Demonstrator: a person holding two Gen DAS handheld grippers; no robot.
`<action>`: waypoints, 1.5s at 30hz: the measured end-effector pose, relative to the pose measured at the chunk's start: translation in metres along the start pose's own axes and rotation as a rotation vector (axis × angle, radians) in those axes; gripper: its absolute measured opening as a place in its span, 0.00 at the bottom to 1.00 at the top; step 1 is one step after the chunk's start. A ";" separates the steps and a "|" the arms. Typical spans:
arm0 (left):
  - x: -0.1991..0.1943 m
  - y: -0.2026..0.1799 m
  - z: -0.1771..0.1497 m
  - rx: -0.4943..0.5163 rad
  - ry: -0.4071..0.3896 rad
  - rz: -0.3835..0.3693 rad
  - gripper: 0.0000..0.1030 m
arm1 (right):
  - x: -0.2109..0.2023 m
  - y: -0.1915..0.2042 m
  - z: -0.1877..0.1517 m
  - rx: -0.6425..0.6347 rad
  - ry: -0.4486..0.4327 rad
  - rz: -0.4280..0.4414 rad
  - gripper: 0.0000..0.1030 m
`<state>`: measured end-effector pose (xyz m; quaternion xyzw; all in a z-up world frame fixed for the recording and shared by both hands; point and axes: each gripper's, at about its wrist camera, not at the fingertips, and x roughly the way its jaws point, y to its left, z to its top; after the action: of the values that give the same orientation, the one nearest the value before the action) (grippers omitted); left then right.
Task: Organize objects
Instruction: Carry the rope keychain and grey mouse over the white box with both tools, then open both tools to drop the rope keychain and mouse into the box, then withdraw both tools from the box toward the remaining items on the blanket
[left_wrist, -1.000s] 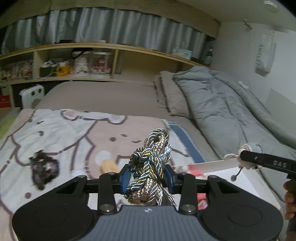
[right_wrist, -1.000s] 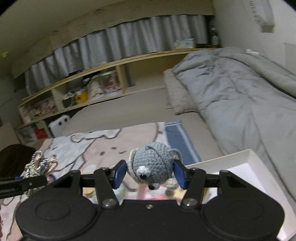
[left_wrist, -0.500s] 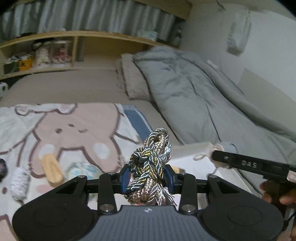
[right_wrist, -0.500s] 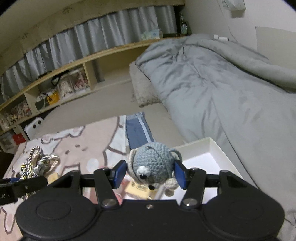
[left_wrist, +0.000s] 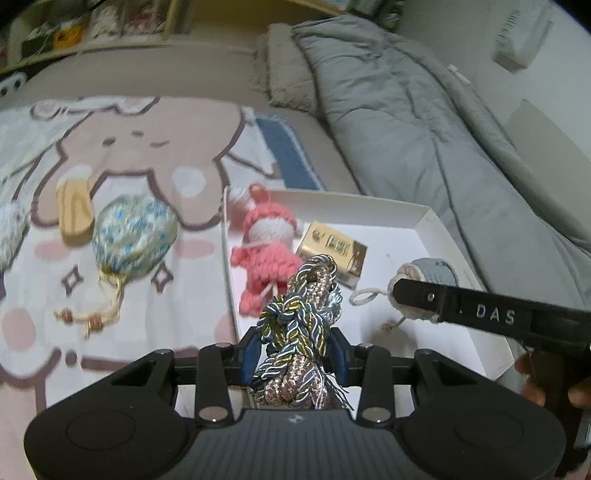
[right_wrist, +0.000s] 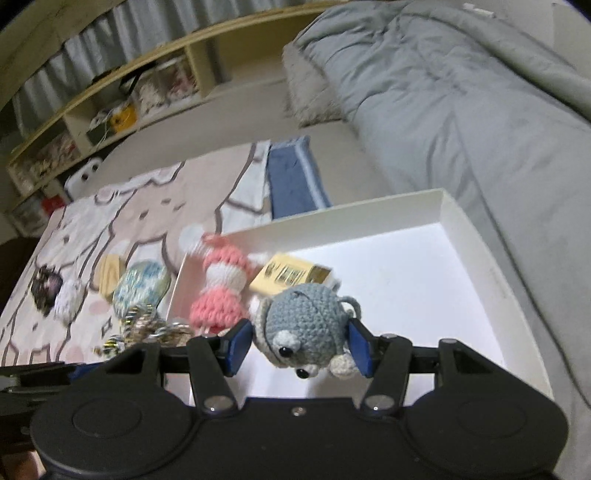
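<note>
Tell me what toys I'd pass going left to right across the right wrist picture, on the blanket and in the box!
Dark pompom → white pompom → blue pouch → pink doll → yellow box.

White letters "DAS" stand on the black arm of the right gripper (left_wrist: 421, 295); the small gold box's (left_wrist: 334, 249) print is unreadable.

Each gripper is built of matte black plastic. The left gripper (left_wrist: 294, 352) has a wide rounded body with two shallow circular recesses, a ribbed grey central panel and silver round screw heads on its linkage arms. Its fingers (left_wrist: 249, 353) are faced with blue pads. The right gripper (right_wrist: 298, 348) is shaped alike, and "DAS" is printed in white on its side.
</note>
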<state>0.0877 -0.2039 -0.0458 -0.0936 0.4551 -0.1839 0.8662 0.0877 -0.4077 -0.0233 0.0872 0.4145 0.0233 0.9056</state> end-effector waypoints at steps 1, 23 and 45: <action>0.001 0.000 -0.002 -0.013 0.003 0.009 0.39 | 0.001 0.001 -0.001 -0.005 0.010 0.008 0.56; 0.001 -0.020 -0.005 0.078 -0.019 0.121 0.56 | -0.003 -0.001 0.004 0.056 0.006 0.038 0.64; -0.005 -0.018 -0.002 0.095 -0.006 0.101 0.56 | -0.010 0.003 0.001 0.023 0.014 -0.007 0.63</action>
<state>0.0796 -0.2185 -0.0371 -0.0297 0.4473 -0.1610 0.8793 0.0821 -0.4058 -0.0150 0.0960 0.4215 0.0160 0.9016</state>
